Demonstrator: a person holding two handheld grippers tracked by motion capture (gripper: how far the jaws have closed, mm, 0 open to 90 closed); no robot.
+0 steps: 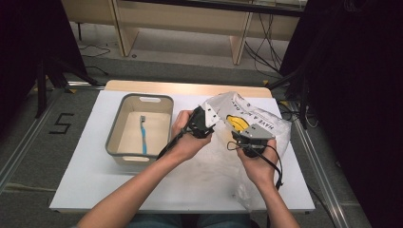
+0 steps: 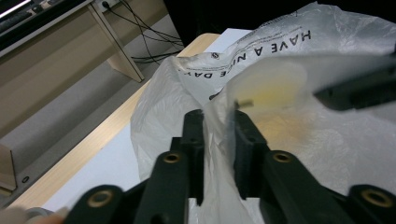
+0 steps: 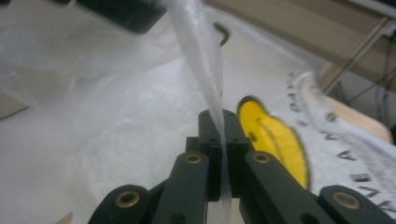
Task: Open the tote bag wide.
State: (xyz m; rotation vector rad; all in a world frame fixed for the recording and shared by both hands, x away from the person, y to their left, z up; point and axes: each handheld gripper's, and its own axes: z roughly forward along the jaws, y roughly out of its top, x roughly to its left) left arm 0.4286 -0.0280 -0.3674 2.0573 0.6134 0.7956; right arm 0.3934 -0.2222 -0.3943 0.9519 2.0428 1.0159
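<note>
Plastic first: white bag (image 1: pixel 252 124) with black lettering and a yellow print lies crumpled on the right half of the worktop (image 1: pixel 85 166), partly lifted between my two hands. Biggest thing in play, and it's what both claws are on.

Grey bin (image 1: pixel 114 137) sits left of the bag, well apart from it, open top, blue toothbrush (image 1: pixel 142 135) lying lengthwise on its floor. My left hand is the nearer one to the bin; the right is on the far side of the bag from it.

Key relation: the two grips sit on opposite sides of the bag's upper edge, left claw (image 1: pixel 202 124) at the bin-side edge, right claw (image 1: pixel 247 145) beside the yellow print, closer to me. The line between them runs roughly left to right across the worktop, so I judge that pulling them apart along it would spread the mouth. Can't tell from these views whether I have two separate layers or one.

Left claw (image 2: pixel 218 135): a fold of film rises between the jaws, and there's visible slack beside it, so it looks loosely caught, not clamped.

Right claw (image 3: pixel 219 140): jaws clenched, a thin twisted strip of film pinched between them and running up and away, taut. Yellow print (image 3: pixel 275 140) lies just right of the tips.
</note>
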